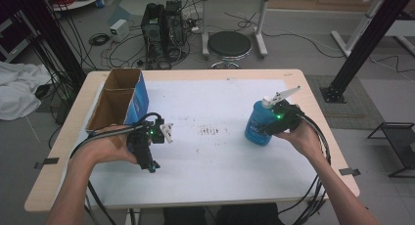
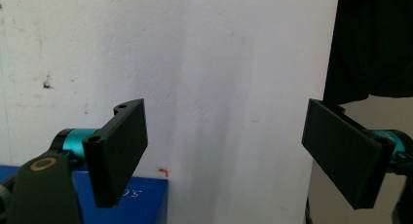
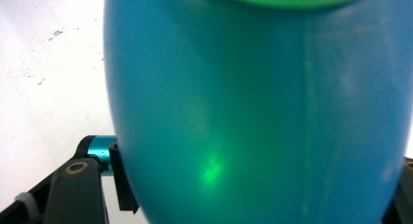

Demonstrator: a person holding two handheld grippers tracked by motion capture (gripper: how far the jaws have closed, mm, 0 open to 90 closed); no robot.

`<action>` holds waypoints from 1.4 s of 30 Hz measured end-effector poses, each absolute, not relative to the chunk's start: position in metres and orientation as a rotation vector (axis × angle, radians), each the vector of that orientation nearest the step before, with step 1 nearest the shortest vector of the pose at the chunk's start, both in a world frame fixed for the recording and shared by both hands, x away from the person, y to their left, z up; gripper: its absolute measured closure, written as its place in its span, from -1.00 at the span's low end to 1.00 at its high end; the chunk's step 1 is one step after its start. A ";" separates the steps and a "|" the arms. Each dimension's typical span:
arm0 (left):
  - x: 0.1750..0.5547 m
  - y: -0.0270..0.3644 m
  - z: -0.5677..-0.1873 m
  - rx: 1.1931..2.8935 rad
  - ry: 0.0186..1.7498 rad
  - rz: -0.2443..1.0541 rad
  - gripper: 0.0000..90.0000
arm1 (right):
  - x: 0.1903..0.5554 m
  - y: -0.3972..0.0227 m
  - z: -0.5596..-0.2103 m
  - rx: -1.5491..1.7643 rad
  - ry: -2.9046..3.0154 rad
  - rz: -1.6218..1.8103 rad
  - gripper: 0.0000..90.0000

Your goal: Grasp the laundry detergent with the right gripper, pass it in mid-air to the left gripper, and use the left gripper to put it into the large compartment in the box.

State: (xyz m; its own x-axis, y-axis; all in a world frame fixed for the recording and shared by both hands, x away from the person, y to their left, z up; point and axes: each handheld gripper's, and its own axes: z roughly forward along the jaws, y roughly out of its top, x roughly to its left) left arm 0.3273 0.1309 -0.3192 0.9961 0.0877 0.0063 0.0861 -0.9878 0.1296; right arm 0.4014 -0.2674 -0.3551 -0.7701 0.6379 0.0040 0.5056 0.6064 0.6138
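Note:
A blue bottle (image 1: 258, 126) with a white top stands at the right of the white sheet (image 1: 215, 156). My right gripper (image 1: 275, 123) is shut on its side, held by the person's right hand. In the right gripper view the bottle's blue wall (image 3: 258, 112) bulges between the jaws, and the left pad (image 3: 122, 182) presses against it. A green light glints on the bottle. My left gripper (image 1: 148, 154) sits at the left of the sheet in the person's left hand. It is open with nothing between its jaws (image 2: 226, 141), over bare white sheet.
An open cardboard box (image 1: 117, 100) with a blue side (image 2: 141, 199) stands at the table's left, just behind the left gripper. Dark specks (image 1: 210, 131) lie mid-sheet. Cables trail off the near edge. A black stool (image 1: 230, 44) stands beyond the far edge.

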 end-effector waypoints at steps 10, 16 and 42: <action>0.327 0.131 -0.319 3.002 0.138 0.022 -0.63 | 0.402 -0.267 -0.355 0.943 2.621 0.917 -0.39; 0.327 0.131 -0.319 3.002 0.134 0.024 -0.63 | 0.401 -0.267 -0.355 0.939 2.608 0.927 -0.31; 0.327 0.130 -0.320 3.002 0.135 0.021 -0.62 | 0.403 -0.272 -0.360 0.944 2.637 0.990 -0.04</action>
State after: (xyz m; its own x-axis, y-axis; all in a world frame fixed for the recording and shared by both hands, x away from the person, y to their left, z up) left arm 0.3270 0.1304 -0.3202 0.9959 0.0906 0.0078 0.0887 -0.9867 0.1361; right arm 0.4033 -0.2720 -0.3595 -0.7850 0.6167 0.0590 0.5032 0.5791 0.6414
